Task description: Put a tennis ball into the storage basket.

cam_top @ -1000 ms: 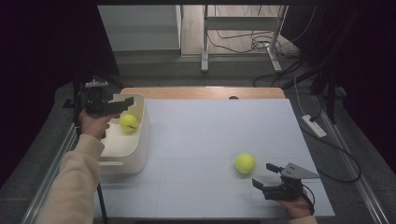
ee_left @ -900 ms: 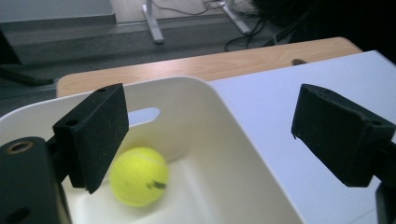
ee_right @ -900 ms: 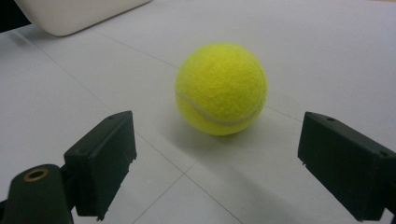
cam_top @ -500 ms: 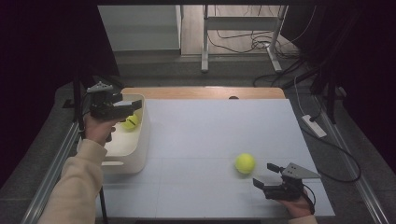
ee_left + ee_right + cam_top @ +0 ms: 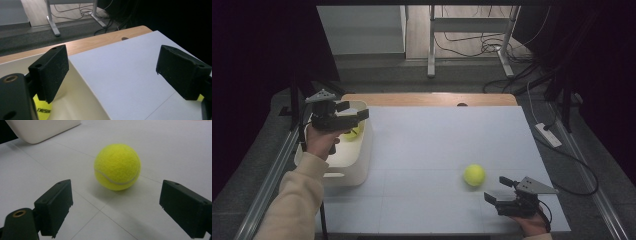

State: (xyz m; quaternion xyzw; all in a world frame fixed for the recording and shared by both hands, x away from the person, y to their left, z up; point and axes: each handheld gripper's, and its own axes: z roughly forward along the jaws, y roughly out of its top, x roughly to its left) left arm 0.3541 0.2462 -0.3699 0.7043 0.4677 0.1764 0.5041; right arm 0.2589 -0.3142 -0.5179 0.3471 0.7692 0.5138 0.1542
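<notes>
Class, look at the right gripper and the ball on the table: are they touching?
Apart. In the right gripper view, the ball sits ahead of the open right gripper, with bare table showing between it and both jaws.

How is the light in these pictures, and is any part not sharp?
High view: the white table is evenly lit, the surroundings very dark. Right gripper view: the tennis ball is sharp, with a soft shadow beneath. Left gripper view: the near jaws look slightly soft.
</notes>
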